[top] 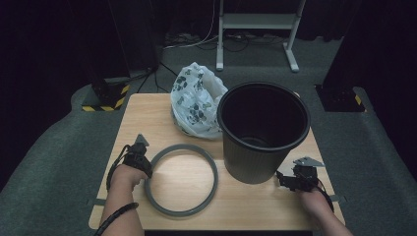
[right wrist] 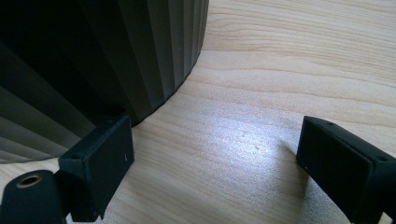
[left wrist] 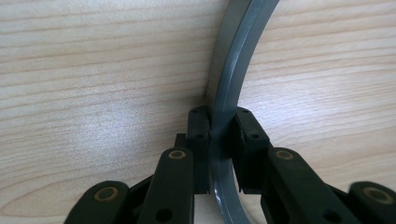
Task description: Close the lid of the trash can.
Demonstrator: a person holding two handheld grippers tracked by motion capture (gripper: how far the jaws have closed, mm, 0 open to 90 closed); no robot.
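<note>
Now left gripper (left wrist: 219,135) jaws pinched on the grey ring (left wrist: 224,100); right gripper (right wrist: 212,161) jaws spread wide beside the black bin (right wrist: 93,56)

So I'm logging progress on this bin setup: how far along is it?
Early. Done: the left gripper has closed on the grey ring, which lies flat on the table. In hand: lifting that ring. The right gripper waits open beside the black ribbed bin. Probably left: the patterned plastic bag lies behind, not in the bin, and the ring is unfitted.
</note>
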